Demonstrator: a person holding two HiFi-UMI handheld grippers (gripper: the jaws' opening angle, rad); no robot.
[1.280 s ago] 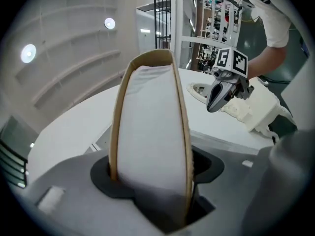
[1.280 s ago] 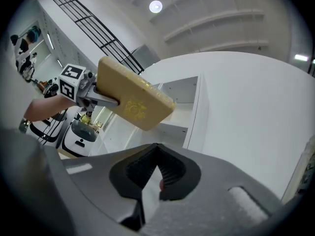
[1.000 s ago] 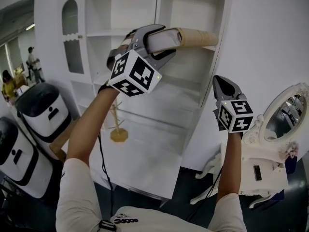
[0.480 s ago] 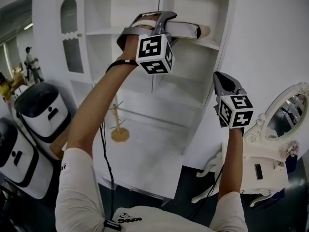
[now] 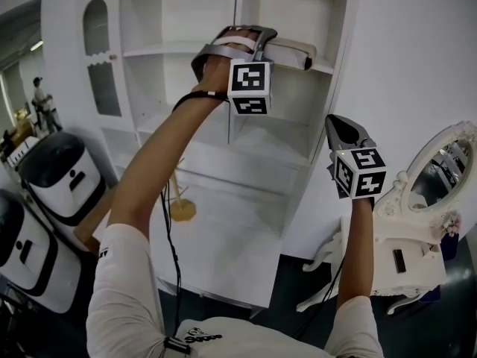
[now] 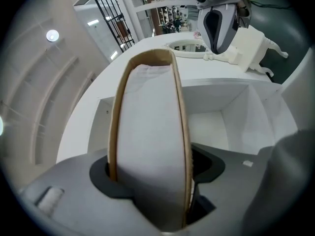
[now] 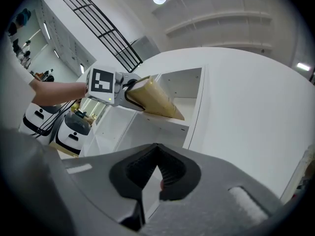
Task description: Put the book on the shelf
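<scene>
White shelves [image 5: 322,68] filled the wall, with a mirror [image 5: 446,171] off to the right. The left gripper [image 5: 255,43] was clamped on the book [image 5: 292,51], one jaw on each cover. It held the book up high and flat, with its far end over the upper right shelf board. I could not tell if the book touched the board. The right gripper [image 5: 339,127] hung lower down, well apart from the book, with its jaws pressed together and nothing in them. The book looked thick and a bit heavy. Its brown covers looked thin, so I think they could bend or slip if held at a corner. Squeezing both covers, like now, seemed the best hold. Only the left gripper view showed the white pages between the covers. Only the right gripper view showed the book from the side, above the board.
</scene>
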